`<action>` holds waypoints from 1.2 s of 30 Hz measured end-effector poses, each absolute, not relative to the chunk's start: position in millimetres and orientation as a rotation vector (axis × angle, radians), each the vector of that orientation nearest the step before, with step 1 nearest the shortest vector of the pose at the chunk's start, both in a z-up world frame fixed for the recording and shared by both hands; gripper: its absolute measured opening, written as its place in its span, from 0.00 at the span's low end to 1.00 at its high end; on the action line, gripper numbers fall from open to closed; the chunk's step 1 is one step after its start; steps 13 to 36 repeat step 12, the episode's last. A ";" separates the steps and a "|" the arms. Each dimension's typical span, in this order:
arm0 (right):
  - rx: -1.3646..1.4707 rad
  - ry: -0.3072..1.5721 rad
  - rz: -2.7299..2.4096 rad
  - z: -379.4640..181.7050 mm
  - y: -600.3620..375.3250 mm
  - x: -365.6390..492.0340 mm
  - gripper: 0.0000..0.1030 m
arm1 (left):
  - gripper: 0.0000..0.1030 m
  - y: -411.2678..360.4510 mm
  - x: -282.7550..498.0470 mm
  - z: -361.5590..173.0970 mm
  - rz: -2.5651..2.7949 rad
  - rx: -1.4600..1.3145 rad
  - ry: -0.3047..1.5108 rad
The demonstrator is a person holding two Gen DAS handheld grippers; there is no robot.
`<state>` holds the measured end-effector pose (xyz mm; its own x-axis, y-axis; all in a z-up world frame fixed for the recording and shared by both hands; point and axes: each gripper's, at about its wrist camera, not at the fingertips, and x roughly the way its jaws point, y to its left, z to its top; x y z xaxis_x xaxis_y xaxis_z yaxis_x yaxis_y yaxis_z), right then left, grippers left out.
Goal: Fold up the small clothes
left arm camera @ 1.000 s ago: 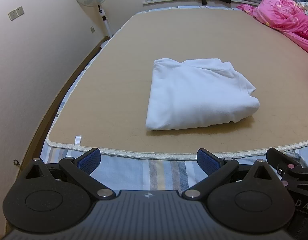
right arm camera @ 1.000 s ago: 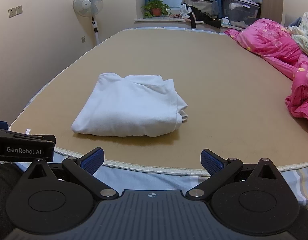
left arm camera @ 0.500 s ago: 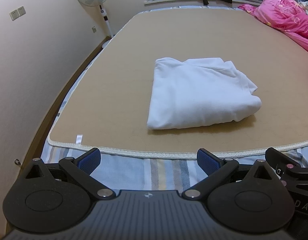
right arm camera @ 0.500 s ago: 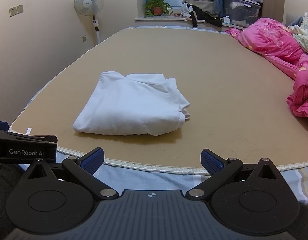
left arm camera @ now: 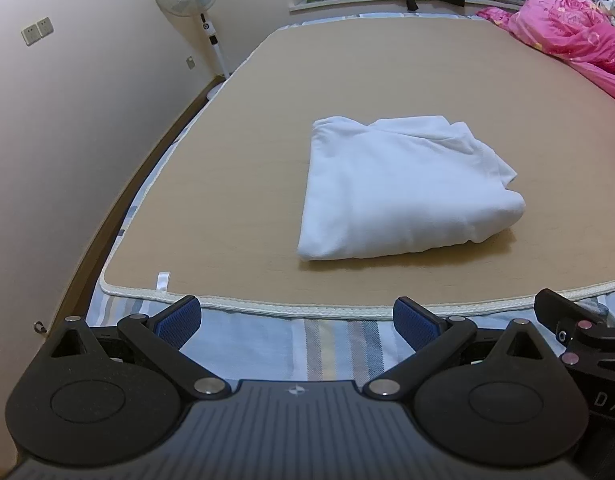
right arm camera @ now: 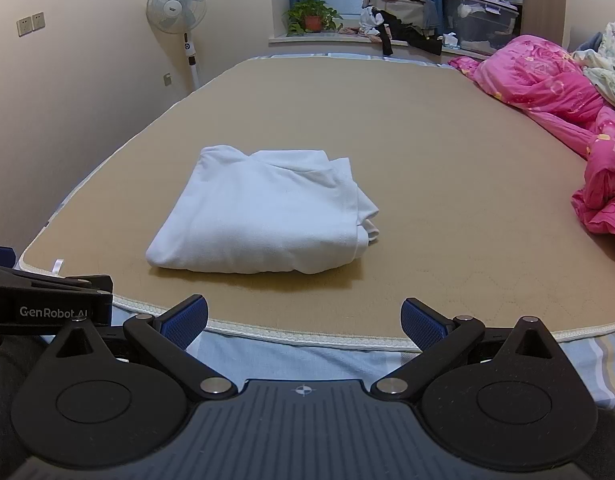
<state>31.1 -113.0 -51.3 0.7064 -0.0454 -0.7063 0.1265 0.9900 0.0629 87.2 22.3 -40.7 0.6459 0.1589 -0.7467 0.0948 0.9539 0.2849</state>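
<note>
The white garment [left arm camera: 403, 188] is lying folded near the mat's [left arm camera: 227, 160] front edge — soft, light, floppy; both the left gripper [left arm camera: 295, 318] and right gripper [right arm camera: 303, 318] are hanging spread, empty — best pinching a layered corner

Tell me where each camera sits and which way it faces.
Left wrist: on the left gripper, jaws open, at the bed's near edge, facing the folded white garment; the right gripper's body shows at right.
Right wrist: on the right gripper, jaws open, facing the same garment; the left gripper's body shows at left.
Shared: garment, tan mat, fan, pink quilt.
</note>
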 end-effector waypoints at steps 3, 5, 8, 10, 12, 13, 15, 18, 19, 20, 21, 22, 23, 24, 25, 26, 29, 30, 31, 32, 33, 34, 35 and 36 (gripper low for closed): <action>0.110 0.781 -0.095 -50.9 -113.8 30.8 0.99 | 0.99 22.1 86.6 -40.3 0.037 0.317 0.867; 0.113 0.781 -0.098 -50.8 -113.0 31.3 0.99 | 0.99 22.0 85.5 -39.7 0.043 0.321 0.857; 0.114 0.781 -0.099 -50.4 -112.2 31.4 0.99 | 0.99 23.2 83.5 -38.4 0.055 0.320 0.841; 0.114 0.780 -0.097 -50.3 -112.0 31.4 0.99 | 0.99 24.1 84.3 -38.3 0.052 0.312 0.849; 0.116 0.778 -0.096 -50.1 -110.8 31.9 0.99 | 0.99 24.8 84.9 -38.0 0.042 0.306 0.853; 0.116 0.778 -0.096 -50.1 -110.8 31.9 0.99 | 0.99 24.8 84.9 -38.0 0.042 0.306 0.853; 0.116 0.778 -0.096 -50.1 -110.8 31.9 0.99 | 0.99 24.8 84.9 -38.0 0.042 0.306 0.853; 0.116 0.778 -0.096 -50.1 -110.8 31.9 0.99 | 0.99 24.8 84.9 -38.0 0.042 0.306 0.853; 0.116 0.778 -0.096 -50.1 -110.8 31.9 0.99 | 0.99 24.8 84.9 -38.0 0.042 0.306 0.853; 0.116 0.778 -0.096 -50.1 -110.8 31.9 0.99 | 0.99 24.8 84.9 -38.0 0.042 0.306 0.853; 0.116 0.778 -0.096 -50.1 -110.8 31.9 0.99 | 0.99 24.8 84.9 -38.0 0.042 0.306 0.853; 0.116 0.778 -0.096 -50.1 -110.8 31.9 0.99 | 0.99 24.8 84.9 -38.0 0.042 0.306 0.853; 0.116 0.778 -0.096 -50.1 -110.8 31.9 0.99 | 0.99 24.8 84.9 -38.0 0.042 0.306 0.853; 0.116 0.778 -0.096 -50.1 -110.8 31.9 0.99 | 0.99 24.8 84.9 -38.0 0.042 0.306 0.853; 0.116 0.778 -0.096 -50.1 -110.8 31.9 0.99 | 0.99 24.8 84.9 -38.0 0.042 0.306 0.853; 0.116 0.778 -0.096 -50.1 -110.8 31.9 0.99 | 0.99 24.8 84.9 -38.0 0.042 0.306 0.853; 0.116 0.778 -0.096 -50.1 -110.8 31.9 0.99 | 0.99 24.8 84.9 -38.0 0.042 0.306 0.853; 0.116 0.778 -0.096 -50.1 -110.8 31.9 0.99 | 0.99 24.8 84.9 -38.0 0.042 0.306 0.853; 0.116 0.778 -0.096 -50.1 -110.8 31.9 0.99 | 0.99 24.8 84.9 -38.0 0.042 0.306 0.853; 0.116 0.778 -0.096 -50.1 -110.8 31.9 0.99 | 0.99 24.8 84.9 -38.0 0.042 0.306 0.853; 0.116 0.778 -0.096 -50.1 -110.8 31.9 0.99 | 0.99 24.8 84.9 -38.0 0.042 0.306 0.853; 0.116 0.778 -0.096 -50.1 -110.8 31.9 0.99 | 0.99 24.8 84.9 -38.0 0.042 0.306 0.853; 0.116 0.778 -0.096 -50.1 -110.8 31.9 0.99 | 0.99 24.8 84.9 -38.0 0.042 0.306 0.853; 0.116 0.778 -0.096 -50.1 -110.8 31.9 0.99 | 0.99 24.8 84.9 -38.0 0.042 0.306 0.853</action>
